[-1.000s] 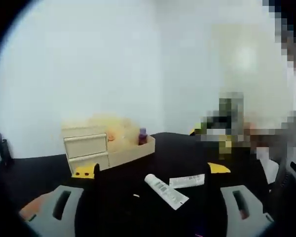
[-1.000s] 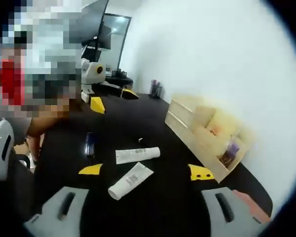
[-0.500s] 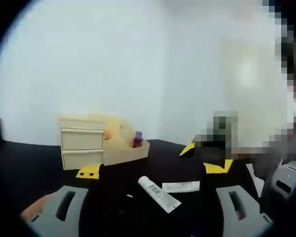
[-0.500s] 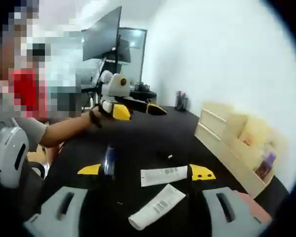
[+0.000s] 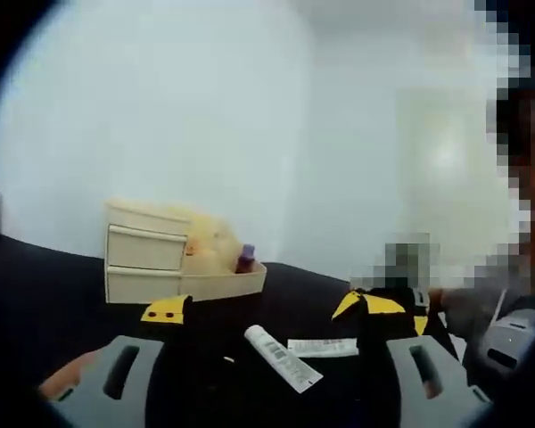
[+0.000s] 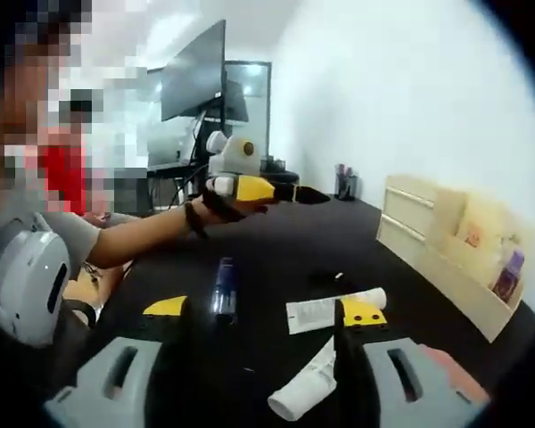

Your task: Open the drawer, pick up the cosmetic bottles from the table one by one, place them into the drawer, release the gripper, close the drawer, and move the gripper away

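Note:
The pale wooden drawer unit [image 5: 144, 261] stands shut on the black table [image 5: 45, 285], with an open tray beside it holding a purple bottle [image 5: 245, 259]. Two white tubes [image 5: 282, 358] [image 5: 325, 345] lie between my left gripper's [image 5: 269, 308] spread jaws; it is open and holds nothing. In the right gripper view, a dark blue bottle [image 6: 223, 287] and the white tubes [image 6: 333, 309] [image 6: 307, 389] lie near my open right gripper [image 6: 263, 309]. The left gripper [image 6: 252, 188], held by a hand, hovers above the table, left of the drawer unit [image 6: 417, 223].
A person sits at the table's left side in the right gripper view, forearm stretched over the table. A monitor [image 6: 196, 82] and a pen holder [image 6: 343, 185] stand at the far end. A white wall runs behind the drawer unit.
Both cameras have dropped lower and swung. In the right gripper view the left gripper has come further over the table toward the drawer unit. Tubes and bottle lie where they were.

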`<state>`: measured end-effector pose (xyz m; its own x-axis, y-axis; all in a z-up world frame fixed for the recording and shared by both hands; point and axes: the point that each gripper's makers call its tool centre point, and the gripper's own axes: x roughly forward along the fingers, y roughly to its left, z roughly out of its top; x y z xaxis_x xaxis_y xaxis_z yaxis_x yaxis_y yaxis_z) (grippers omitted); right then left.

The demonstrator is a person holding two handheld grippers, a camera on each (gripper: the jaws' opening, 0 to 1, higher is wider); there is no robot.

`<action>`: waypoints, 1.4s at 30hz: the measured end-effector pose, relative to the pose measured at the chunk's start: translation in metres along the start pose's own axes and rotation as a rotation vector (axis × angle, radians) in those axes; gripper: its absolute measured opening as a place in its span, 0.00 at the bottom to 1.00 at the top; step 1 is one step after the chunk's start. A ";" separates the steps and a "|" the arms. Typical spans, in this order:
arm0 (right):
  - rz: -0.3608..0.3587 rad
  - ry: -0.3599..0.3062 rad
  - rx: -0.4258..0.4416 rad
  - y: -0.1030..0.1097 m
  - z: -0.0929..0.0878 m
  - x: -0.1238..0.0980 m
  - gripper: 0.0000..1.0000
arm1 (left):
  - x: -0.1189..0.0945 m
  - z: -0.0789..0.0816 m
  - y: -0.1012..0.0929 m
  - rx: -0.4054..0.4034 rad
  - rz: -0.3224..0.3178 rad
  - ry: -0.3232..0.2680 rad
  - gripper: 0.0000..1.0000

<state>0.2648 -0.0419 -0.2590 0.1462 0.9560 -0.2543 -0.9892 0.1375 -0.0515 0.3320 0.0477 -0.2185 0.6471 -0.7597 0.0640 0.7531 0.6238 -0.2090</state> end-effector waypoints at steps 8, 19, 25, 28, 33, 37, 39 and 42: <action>0.007 -0.247 -0.139 -0.009 0.030 -0.026 0.62 | -0.005 0.006 0.013 -0.026 0.026 -0.032 0.69; -0.276 -0.175 0.016 -0.057 -0.010 -0.062 0.63 | -0.004 0.014 0.016 -0.029 0.056 -0.075 0.69; -0.258 -0.243 0.161 -0.060 -0.030 -0.067 0.65 | 0.002 0.004 0.014 -0.032 0.059 -0.052 0.69; -0.239 -0.231 0.135 -0.056 -0.032 -0.062 0.67 | 0.002 -0.001 0.017 -0.042 0.072 -0.043 0.69; -0.231 -0.225 0.123 -0.054 -0.034 -0.060 0.69 | 0.000 -0.006 0.021 -0.050 0.092 -0.034 0.69; -0.223 -0.234 0.136 -0.054 -0.033 -0.062 0.69 | -0.001 -0.007 0.021 -0.056 0.099 -0.036 0.68; -0.217 -0.232 0.138 -0.052 -0.033 -0.061 0.69 | -0.001 -0.007 0.021 -0.056 0.102 -0.039 0.68; -0.212 -0.228 0.131 -0.050 -0.034 -0.060 0.68 | -0.002 -0.007 0.021 -0.053 0.106 -0.044 0.68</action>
<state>0.3064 -0.1151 -0.2735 0.3564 0.9339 -0.0277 -0.9327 0.3573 0.0480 0.3453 0.0610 -0.2298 0.7283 -0.6805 0.0810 0.6735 0.6889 -0.2681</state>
